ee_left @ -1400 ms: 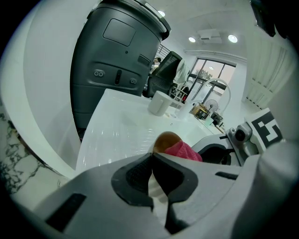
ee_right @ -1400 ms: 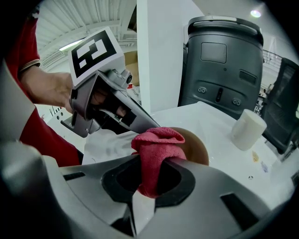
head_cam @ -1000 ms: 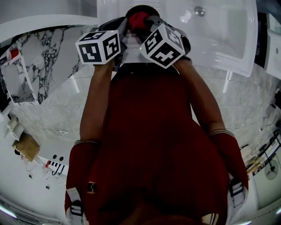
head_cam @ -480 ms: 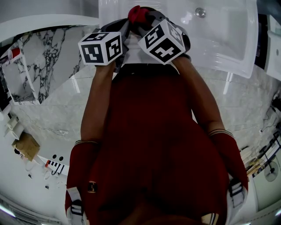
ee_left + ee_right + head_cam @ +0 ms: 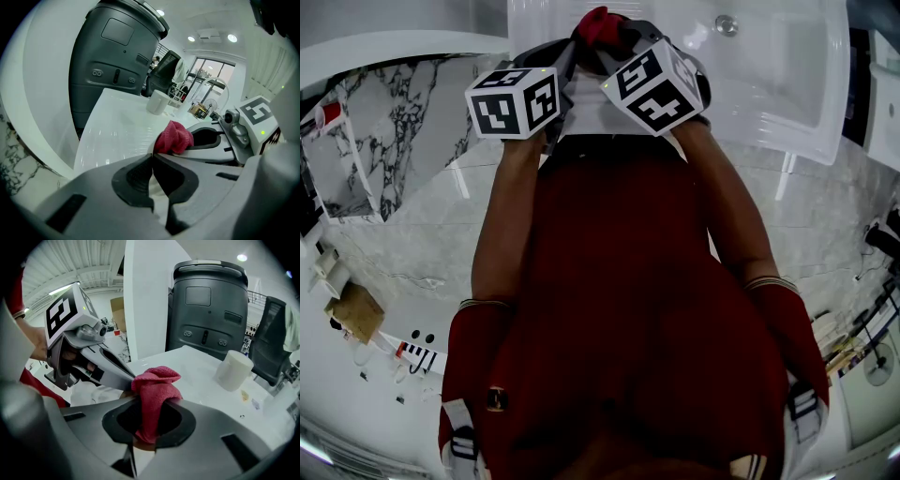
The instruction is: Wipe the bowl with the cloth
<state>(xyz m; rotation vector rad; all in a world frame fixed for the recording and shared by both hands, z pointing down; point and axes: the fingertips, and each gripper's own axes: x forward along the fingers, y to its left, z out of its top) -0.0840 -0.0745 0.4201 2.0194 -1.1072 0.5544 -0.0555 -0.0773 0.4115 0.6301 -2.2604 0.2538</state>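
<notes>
Both grippers are raised close together in front of me over a white table (image 5: 769, 84). A red cloth (image 5: 154, 390) is bunched between the pads of my right gripper (image 5: 150, 408), which is shut on it. In the head view the cloth (image 5: 602, 23) pokes out above the marker cubes. My left gripper (image 5: 152, 157) is shut, its tips touching just below the cloth (image 5: 174, 137). Only a thin pale strip shows between its jaws, which seems to be the bowl's rim. The rest of the bowl is hidden behind the grippers. The left gripper (image 5: 129, 376) reaches right up to the cloth.
A white cup (image 5: 233, 370) stands on the white table (image 5: 192, 362). Behind it are a tall dark grey machine (image 5: 208, 305) and an office chair (image 5: 274, 338). A marble floor (image 5: 412, 216) lies below, with a cardboard box (image 5: 356, 311) at the left.
The cloth and the right gripper have shifted slightly up and to the right, and the right marker cube has turned a little. The left gripper has hardly moved.
</notes>
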